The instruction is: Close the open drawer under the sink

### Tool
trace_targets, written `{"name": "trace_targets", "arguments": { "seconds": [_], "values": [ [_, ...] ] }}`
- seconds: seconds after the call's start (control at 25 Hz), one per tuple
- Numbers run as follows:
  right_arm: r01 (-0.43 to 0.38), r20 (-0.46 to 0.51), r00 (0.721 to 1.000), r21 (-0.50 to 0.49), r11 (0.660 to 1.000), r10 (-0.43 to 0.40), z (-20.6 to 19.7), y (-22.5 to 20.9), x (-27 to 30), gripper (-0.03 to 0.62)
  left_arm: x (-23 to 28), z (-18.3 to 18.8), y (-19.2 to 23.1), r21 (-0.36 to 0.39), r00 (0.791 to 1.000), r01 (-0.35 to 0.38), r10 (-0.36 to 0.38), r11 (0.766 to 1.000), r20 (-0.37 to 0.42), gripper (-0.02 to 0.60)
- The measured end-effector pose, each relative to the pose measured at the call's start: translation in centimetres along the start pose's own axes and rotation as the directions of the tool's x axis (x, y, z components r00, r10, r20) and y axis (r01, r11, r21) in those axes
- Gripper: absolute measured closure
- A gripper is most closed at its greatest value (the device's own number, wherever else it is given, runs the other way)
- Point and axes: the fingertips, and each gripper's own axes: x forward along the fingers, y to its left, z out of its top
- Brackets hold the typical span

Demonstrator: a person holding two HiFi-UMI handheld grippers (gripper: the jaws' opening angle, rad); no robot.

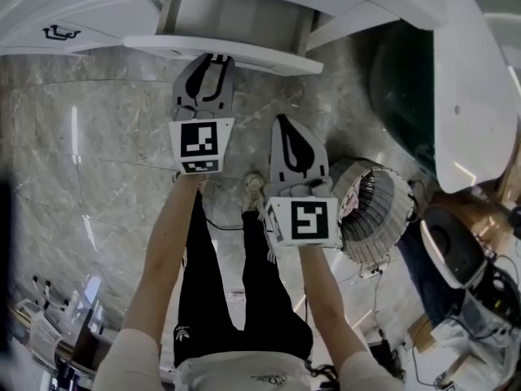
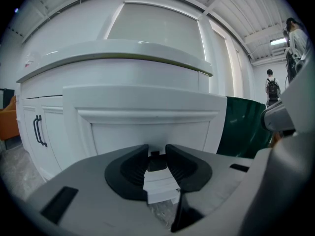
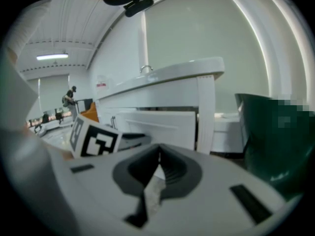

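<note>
The white drawer front [image 2: 147,127] stands out from the vanity under the counter; from above it is the white ledge [image 1: 244,53]. A small dark knob [image 2: 156,164] sits low on its panel. My left gripper [image 2: 157,154] is at the drawer front with its pads closed against both sides of that knob; in the head view its tips [image 1: 213,59] reach the ledge. My right gripper [image 1: 282,120] hangs back, to the right and short of the drawer, shut and empty [image 3: 158,154]. The right gripper view has the drawer front [image 3: 162,124] ahead of it.
A dark green tub [image 1: 403,88] stands right of the vanity. A round wire-caged appliance [image 1: 373,214] sits on the marble floor [image 1: 81,153] by my right arm. Left of the drawer is a cabinet door with a dark handle [image 2: 39,131]. A person [image 2: 271,88] stands far off.
</note>
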Motion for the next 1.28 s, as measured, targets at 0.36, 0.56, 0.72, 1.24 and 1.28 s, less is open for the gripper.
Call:
{"name": "trace_targets", "arguments": {
  "seconds": [0.36, 0.56, 0.72, 1.24, 1.28],
  "values": [
    [-0.041, 0.0, 0.999, -0.028, 0.999, 0.041, 0.6, 1.6, 1.8, 0.565, 1.2, 0.1, 0.6, 0.003, 1.0, 0.016, -0.016, 1.0, 0.005, 0.448],
    [-0.029, -0.001, 1.0, -0.011, 1.0, 0.029, 0.9, 1.5, 2.4, 0.565, 2.2, 0.6, 0.9, 0.003, 1.0, 0.026, -0.026, 1.0, 0.007, 0.448],
    [-0.03, 0.002, 1.0, -0.004, 1.0, 0.03, 1.1, 1.5, 2.7, 0.565, 2.7, 0.7, 1.0, 0.005, 0.999, 0.033, -0.033, 0.999, 0.004, 0.448],
    [-0.043, -0.015, 0.999, 0.008, 0.999, 0.043, 1.0, 1.9, 3.4, 0.565, 5.1, 1.5, 1.4, 0.002, 1.0, 0.005, -0.005, 1.0, -0.008, 0.448],
    [-0.043, -0.014, 0.999, 0.008, 0.999, 0.043, 1.1, 1.8, 3.5, 0.565, 5.2, 1.6, 1.5, 0.002, 1.0, 0.005, -0.005, 1.0, -0.01, 0.448]
  ]
}}
